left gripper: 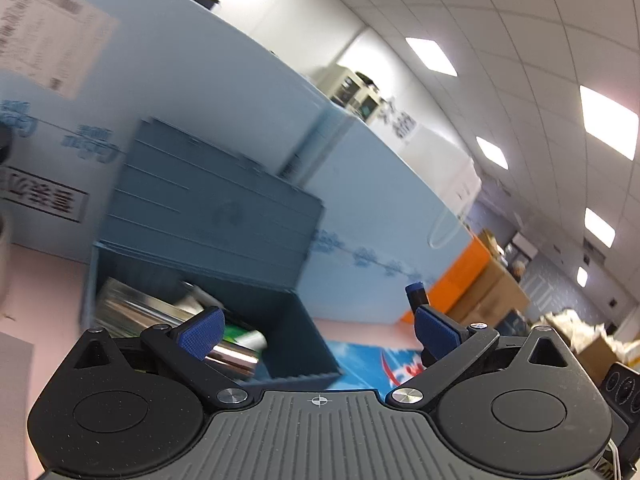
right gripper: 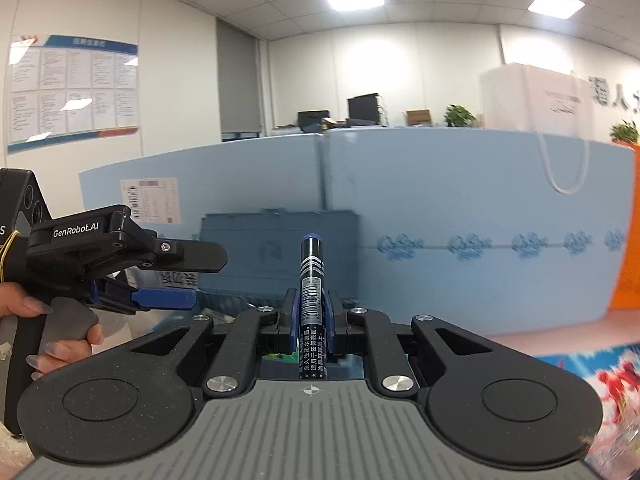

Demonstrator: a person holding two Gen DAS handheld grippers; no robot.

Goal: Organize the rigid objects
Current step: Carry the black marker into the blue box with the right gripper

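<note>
Marker (right gripper: 312, 312) first: your right gripper (right gripper: 312, 316) has its jaws closed tight on the barrel of a black pen-shaped marker with a blue cap, its long axis running straight forward along the fingers, cap end pointing away from you. Small white Chinese print and a barcode run down the barrel; I can't read them reliably. Just beyond and below the jaws sits the blue storage box (right gripper: 276, 256), lid raised at its far side, so the drop lies ahead and down, and your right hand is the one over it. Left of that, your left gripper (left gripper: 318, 330) hovers with jaws spread wide and nothing between them; its side reads "GenRobot.AI". From its view the box already holds shiny metal cylinders (left gripper: 234, 354) and something green, near the left fingertip. Farther off stands a pale blue foam partition (right gripper: 460, 208) with a shipping label stuck on
</note>
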